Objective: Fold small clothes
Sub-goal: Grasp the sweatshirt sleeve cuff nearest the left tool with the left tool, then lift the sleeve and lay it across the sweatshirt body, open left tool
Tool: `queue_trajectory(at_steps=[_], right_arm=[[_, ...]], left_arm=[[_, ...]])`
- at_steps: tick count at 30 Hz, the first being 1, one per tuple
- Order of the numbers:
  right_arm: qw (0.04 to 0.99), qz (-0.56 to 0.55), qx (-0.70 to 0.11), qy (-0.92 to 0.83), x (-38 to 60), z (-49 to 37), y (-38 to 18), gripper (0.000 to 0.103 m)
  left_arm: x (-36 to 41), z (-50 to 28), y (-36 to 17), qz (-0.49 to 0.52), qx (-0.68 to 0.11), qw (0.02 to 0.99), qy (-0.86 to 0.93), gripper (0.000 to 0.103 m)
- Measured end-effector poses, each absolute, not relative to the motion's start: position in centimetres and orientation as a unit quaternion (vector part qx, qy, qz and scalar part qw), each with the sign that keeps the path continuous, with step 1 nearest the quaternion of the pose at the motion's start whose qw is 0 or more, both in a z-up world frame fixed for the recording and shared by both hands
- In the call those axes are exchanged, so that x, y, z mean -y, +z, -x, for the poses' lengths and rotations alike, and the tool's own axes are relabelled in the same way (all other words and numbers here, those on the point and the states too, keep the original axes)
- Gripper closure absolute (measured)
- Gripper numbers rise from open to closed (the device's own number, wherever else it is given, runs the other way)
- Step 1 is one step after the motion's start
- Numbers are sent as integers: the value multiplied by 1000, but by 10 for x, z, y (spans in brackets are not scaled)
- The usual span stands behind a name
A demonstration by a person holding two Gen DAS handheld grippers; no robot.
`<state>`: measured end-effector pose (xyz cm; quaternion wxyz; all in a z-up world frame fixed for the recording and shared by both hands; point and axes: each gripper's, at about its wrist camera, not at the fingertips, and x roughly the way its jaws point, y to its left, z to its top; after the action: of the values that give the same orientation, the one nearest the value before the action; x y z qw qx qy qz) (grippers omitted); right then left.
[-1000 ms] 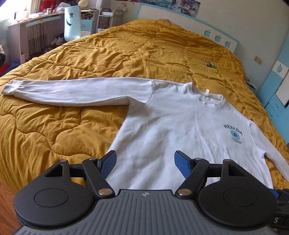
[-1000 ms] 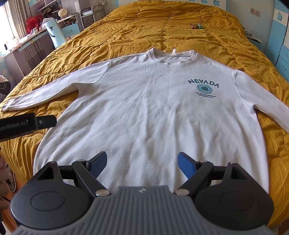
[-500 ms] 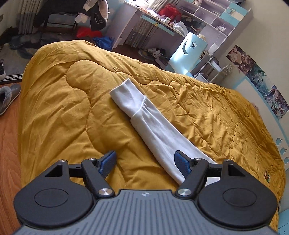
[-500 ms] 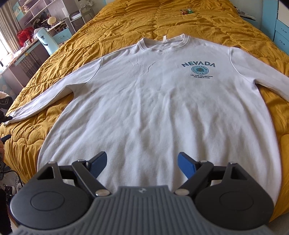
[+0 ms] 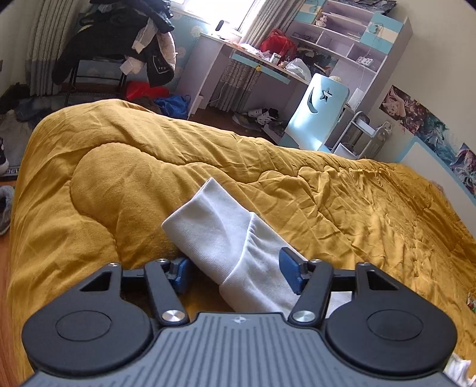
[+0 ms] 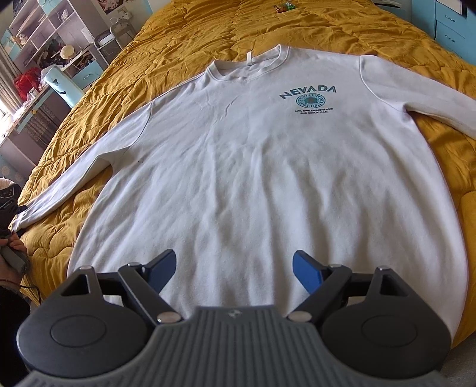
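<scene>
The white sweatshirt (image 6: 267, 184) lies spread flat, front up, on the bed's mustard quilt (image 6: 208, 26), both sleeves out to the sides; by my reckoning no fold is made yet, so nearly all the work is left. The left tongs (image 5: 235, 272) stand wide around the sleeve cuff (image 5: 214, 226), not yet pinching. The right tongs (image 6: 235, 271) hover wide over the hem, holding nothing. I see no containers in play.

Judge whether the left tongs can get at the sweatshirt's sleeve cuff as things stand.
Probably yes. The left tongs are open with the white sleeve lying between the fingers, the cuff just ahead on the yellow quilt, and nothing in between.
</scene>
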<state>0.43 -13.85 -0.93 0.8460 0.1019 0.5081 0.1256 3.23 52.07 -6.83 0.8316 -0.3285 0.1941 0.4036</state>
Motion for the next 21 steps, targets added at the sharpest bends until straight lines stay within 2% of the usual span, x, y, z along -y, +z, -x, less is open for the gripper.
queue_trajectory(at_steps=[2,4,6,15,21], right_arm=[[845,-110,-509,121,143,-5,-10,22],[845,-120,-510,110,152,-6,-12,21],[839,-142,-515,104,161,-9,-15,21],[856,-183,-478,78,204,-13,-12,21],[874,-203,-436,64,237,-12,-5,21]], left_arm=[[-508,-43,-70,282,-220,839,410,68],[-498,-51,-69,261,-229,839,419,76],[-493,-49,-62,260,-212,842,423,89],[-443,-99,16,158,-152,899,379,92],[-382,-138,52,148,-116,929,318,92]])
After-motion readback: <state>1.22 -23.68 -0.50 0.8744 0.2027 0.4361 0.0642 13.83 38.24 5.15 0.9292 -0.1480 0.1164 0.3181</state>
